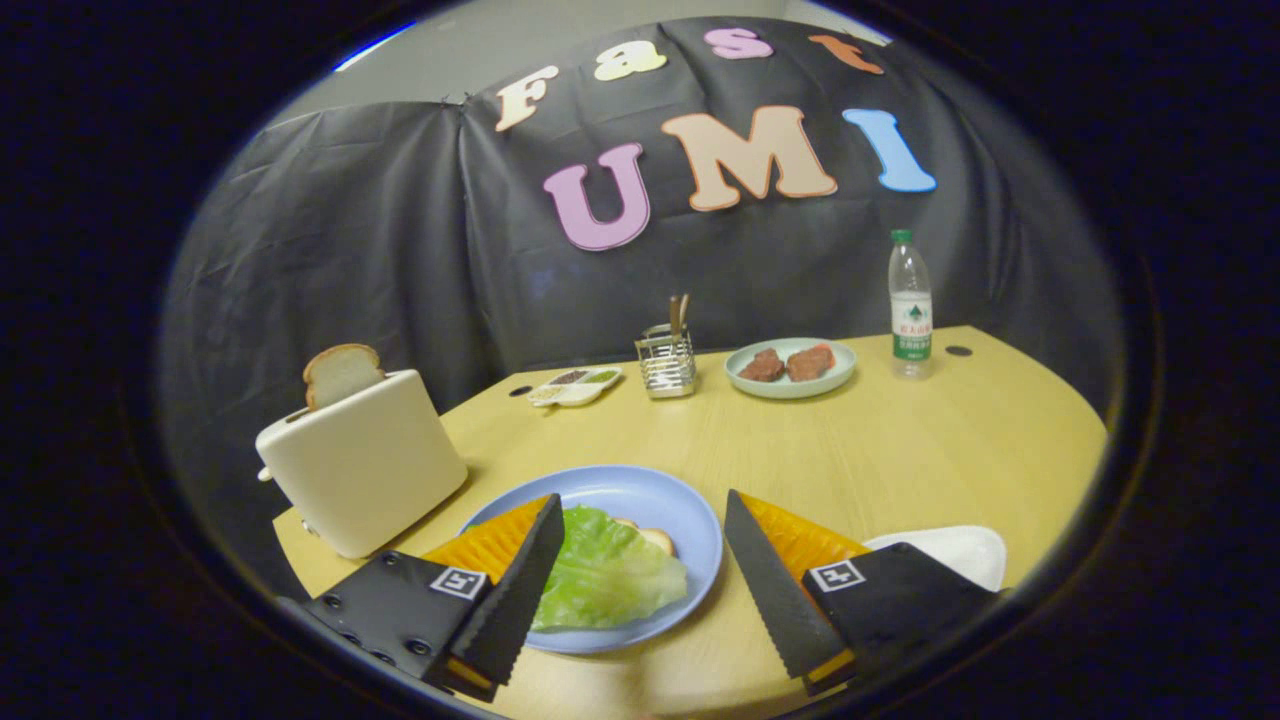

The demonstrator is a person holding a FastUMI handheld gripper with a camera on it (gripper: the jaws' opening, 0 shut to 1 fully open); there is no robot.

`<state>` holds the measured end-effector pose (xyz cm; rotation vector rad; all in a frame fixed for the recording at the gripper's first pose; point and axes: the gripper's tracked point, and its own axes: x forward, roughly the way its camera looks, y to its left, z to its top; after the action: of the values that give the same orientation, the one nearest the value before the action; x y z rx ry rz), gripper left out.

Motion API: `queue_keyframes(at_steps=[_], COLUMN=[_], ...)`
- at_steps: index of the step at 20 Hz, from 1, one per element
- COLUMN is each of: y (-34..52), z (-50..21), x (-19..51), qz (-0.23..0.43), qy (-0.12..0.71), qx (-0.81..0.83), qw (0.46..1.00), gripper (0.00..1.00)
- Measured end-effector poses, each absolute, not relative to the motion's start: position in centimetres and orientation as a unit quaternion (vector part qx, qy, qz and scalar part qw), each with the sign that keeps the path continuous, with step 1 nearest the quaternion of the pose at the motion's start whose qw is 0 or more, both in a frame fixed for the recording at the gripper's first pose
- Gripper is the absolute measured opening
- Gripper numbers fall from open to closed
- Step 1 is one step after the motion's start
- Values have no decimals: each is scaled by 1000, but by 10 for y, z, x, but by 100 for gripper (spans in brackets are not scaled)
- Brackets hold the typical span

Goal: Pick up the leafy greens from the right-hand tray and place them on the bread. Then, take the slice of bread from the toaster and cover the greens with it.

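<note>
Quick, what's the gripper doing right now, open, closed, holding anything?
Gripper: open and empty, its fingers spread on either side of the green lettuce leaf that lies on the round blue plate.

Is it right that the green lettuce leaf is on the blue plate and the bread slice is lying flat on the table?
Not quite. In the gripper view the bread slice stands in the cream toaster. The green lettuce leaf does lie on the blue plate, between the open fingers.

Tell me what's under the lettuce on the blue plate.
A bit of bread pokes out beyond the lettuce leaf on the blue plate; the rest is covered. The gripper fingers are open, empty.
</note>
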<state>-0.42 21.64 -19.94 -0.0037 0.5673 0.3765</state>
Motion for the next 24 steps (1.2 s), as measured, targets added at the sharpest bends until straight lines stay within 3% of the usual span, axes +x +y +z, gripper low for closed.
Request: queue_keyframes(at_steps=[13,24], y=[273,408], z=[-50,-53], x=[-39,-69], qz=[287,376], qy=[203,237], qx=[-30,-9], qw=[936,896], gripper=[100,100])
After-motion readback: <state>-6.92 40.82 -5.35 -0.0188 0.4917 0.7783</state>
